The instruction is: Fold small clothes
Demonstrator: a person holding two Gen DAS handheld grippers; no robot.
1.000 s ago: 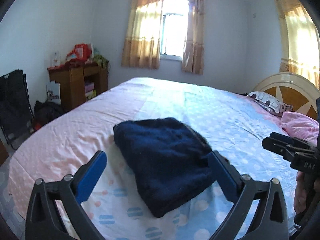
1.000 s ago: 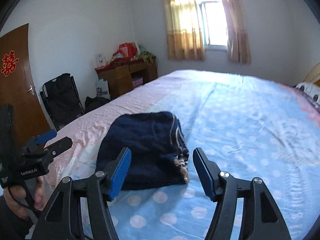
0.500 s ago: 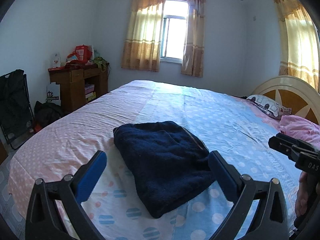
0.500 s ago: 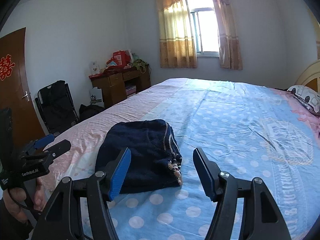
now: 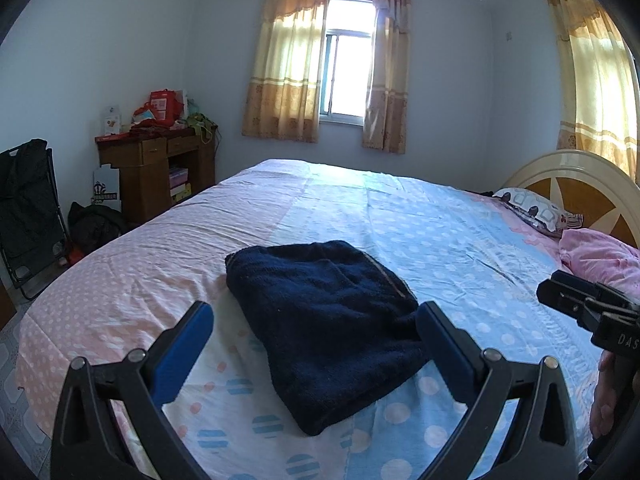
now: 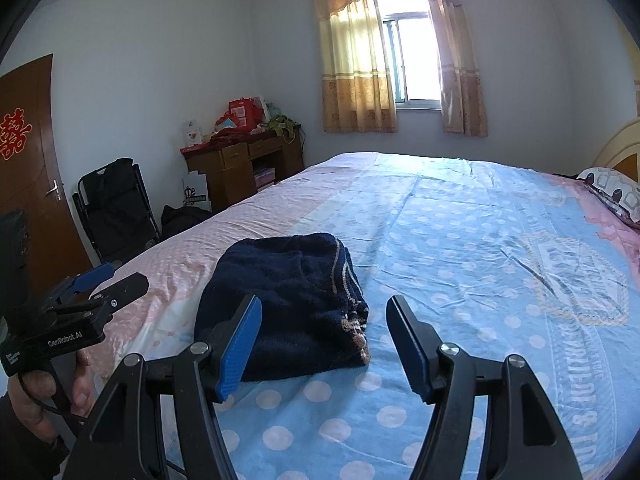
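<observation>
Your left gripper [image 5: 314, 338] has its two blue pads spread wide and holds nothing; the folded navy garment [image 5: 326, 320] lies on the bed [image 5: 460, 240] just beyond them, on the seam where the pink half of the sheet meets the blue. Your right gripper [image 6: 324, 344] is also released, its pads apart over bare sheet, with the garment just ahead and to the left of it. Only the right view shows the brown door [image 6: 28, 184] with its red paper sign, and the striped trim along the garment's edge. Only the left view shows the pink blanket [image 5: 600, 256] by the headboard [image 5: 568, 184] and a second curtained window [image 5: 592, 80] on the right wall. Count one garment, two grippers, one desk [image 5: 156, 168], one black folding chair [image 5: 28, 208] and one patterned pillow [image 5: 536, 210].
</observation>
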